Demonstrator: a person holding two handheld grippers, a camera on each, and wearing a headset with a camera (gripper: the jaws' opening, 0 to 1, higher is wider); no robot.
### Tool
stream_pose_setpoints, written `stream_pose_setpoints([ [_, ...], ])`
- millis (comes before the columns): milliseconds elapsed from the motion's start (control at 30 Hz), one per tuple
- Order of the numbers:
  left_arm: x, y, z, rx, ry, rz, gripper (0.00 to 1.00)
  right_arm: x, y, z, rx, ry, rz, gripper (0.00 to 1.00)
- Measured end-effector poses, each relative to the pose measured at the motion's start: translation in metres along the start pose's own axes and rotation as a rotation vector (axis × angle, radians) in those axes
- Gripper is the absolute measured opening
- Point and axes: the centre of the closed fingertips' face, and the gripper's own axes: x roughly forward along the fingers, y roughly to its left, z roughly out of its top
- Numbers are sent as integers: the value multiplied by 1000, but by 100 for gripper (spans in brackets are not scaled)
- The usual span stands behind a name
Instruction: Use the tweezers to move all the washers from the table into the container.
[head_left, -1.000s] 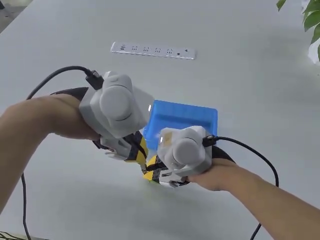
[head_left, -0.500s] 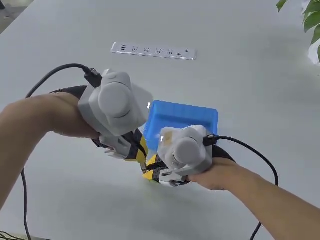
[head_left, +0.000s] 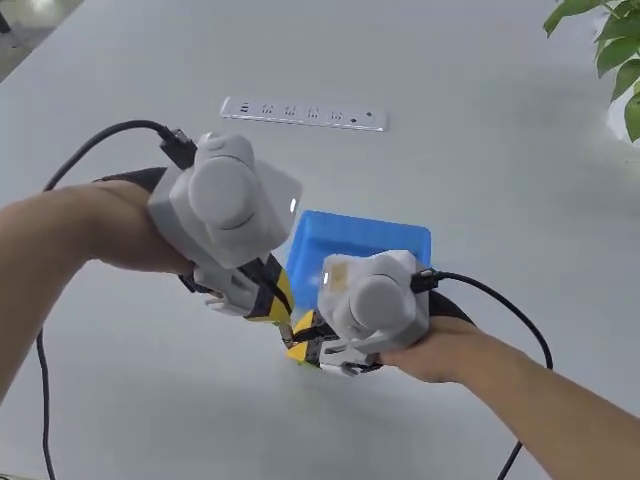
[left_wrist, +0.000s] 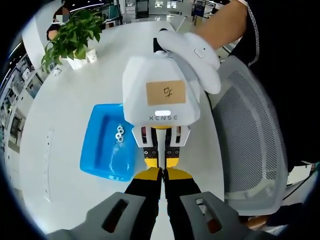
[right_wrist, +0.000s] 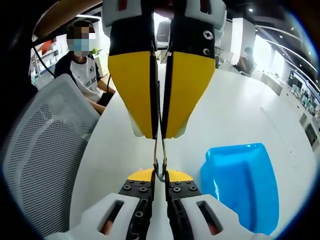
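Blue container (head_left: 372, 236) mid-frame, washers (left_wrist: 119, 134) inside | left gripper (left_wrist: 161, 173) and right gripper (right_wrist: 160, 176) meet tip to tip, both clamped on tweezers (right_wrist: 159, 149) | advice: keep one clamp firm before the other releases.

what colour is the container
The container is blue, clearest in the left gripper view.

Left claw (left_wrist: 162, 174): black jaws, yellow tips, pale grey housing with two slotted recesses. Right claw (right_wrist: 159, 175): black jaws, yellow tips, small dark screws (right_wrist: 131, 188); white box housing carrying a tan label (left_wrist: 166, 93), grey "XENSE" lettering (left_wrist: 162, 118) and a lit white indicator (left_wrist: 162, 113). A black cable (head_left: 178, 147) enters each rounded grey body. Dark band (head_left: 135, 183) at each wrist.
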Motion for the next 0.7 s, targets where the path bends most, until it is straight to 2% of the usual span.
stream_pose_setpoints([
  [700, -26, 10, 22, 44, -2, 15, 6, -28, -9, 19, -15, -38, -43, 9],
])
